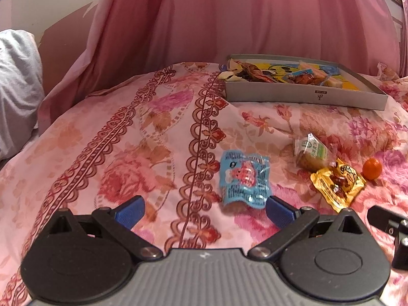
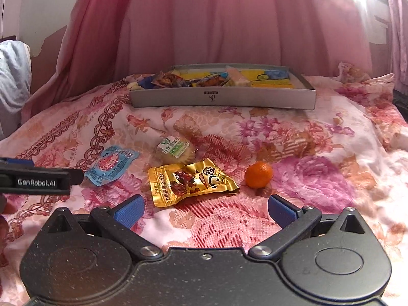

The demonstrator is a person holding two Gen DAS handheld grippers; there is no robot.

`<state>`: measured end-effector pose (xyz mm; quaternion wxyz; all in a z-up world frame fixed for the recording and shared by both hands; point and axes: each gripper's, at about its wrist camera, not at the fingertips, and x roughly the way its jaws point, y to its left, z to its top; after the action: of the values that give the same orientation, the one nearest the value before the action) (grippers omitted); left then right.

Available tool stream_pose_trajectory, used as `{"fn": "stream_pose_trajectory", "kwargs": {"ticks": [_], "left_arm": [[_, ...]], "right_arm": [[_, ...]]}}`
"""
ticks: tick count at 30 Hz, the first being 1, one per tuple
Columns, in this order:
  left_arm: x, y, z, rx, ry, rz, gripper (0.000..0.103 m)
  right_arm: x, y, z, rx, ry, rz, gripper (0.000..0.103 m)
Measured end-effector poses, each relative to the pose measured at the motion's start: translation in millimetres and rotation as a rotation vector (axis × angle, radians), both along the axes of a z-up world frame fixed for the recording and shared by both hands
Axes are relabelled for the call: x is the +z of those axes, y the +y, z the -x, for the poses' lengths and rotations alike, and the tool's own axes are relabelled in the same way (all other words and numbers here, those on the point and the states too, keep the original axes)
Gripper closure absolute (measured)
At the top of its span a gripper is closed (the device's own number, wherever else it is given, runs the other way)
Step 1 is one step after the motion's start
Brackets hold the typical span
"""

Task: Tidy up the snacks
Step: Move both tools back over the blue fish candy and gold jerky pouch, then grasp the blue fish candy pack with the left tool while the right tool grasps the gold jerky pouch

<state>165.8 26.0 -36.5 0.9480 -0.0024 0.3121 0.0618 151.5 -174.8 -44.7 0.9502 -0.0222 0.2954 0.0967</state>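
Several loose snacks lie on a pink floral bedspread: a blue packet, a clear-wrapped biscuit with a green label, a gold packet and a small orange. A grey shallow box at the back holds several snack packets. My left gripper is open, with the blue packet just ahead of its right finger. My right gripper is open, just short of the gold packet and the orange. Nothing sits between either pair of fingers.
A pink curtain hangs behind the bed. A grey pillow lies at the far left. The left gripper's black body shows at the left edge of the right wrist view. A crumpled floral fold lies right of the box.
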Motion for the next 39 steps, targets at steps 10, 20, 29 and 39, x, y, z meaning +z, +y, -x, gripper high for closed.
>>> {"fn": "stream_pose_trajectory", "kwargs": {"ticks": [10,20,29,39], "left_arm": [[-11.0,-4.3,-45.2,-0.1,0.029,-0.004,0.0],[-19.9,-4.2,-79.1,-0.168,0.077,0.017,0.0],[-29.5,-4.4,-89.0,-0.204,0.107,0.056,0.0],[-36.8,-9.1,-93.0,-0.209,0.099,0.036,0.001]], "right_arm": [[-11.9,-1.6,-47.4,0.09,0.037,-0.009,0.001],[-26.3,12.1,-85.1,0.193,0.081,0.018,0.001],[-35.7,21.7,-102.5,0.201,0.144,-0.013,0.001],[-44.4,30.0,-106.9,0.206,0.151,0.021,0.001]]}}
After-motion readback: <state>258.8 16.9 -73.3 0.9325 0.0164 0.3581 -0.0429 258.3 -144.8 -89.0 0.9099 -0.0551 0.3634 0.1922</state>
